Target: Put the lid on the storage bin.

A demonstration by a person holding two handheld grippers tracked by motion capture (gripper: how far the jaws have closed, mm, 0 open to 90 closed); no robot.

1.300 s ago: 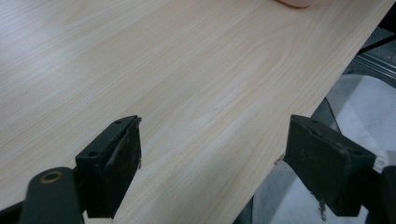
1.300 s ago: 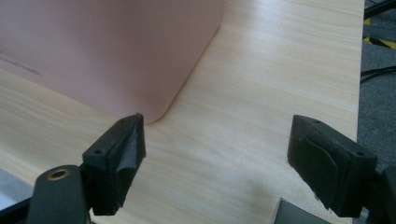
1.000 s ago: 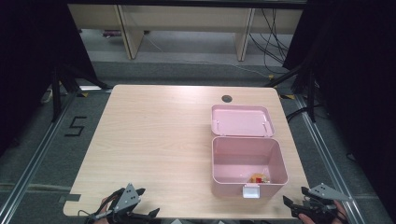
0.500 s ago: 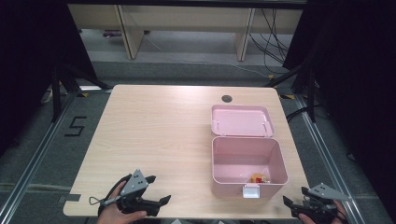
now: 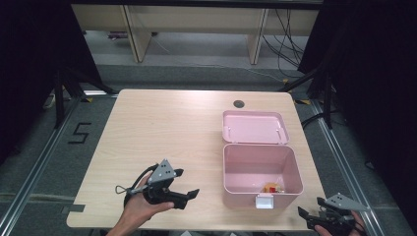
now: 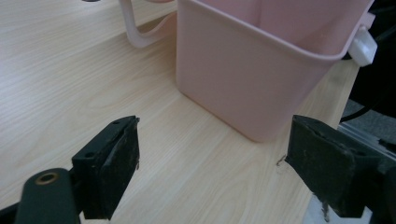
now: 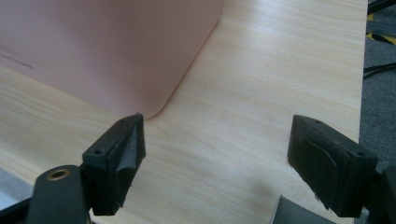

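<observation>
From the high view, the left gripper (image 5: 184, 189) hovered over the table (image 5: 162, 128) left of the open pink box (image 5: 260, 169), the right gripper (image 5: 310, 216) just off its front corner. Both gripper views showed jaws wide apart, holding nothing. It looked like an approach; next, closing in on the box

Bare counter (image 5: 167, 128) across its left half, pink box (image 5: 260, 169) with flipped-back lid (image 5: 253, 127) blocking its right edge.
</observation>
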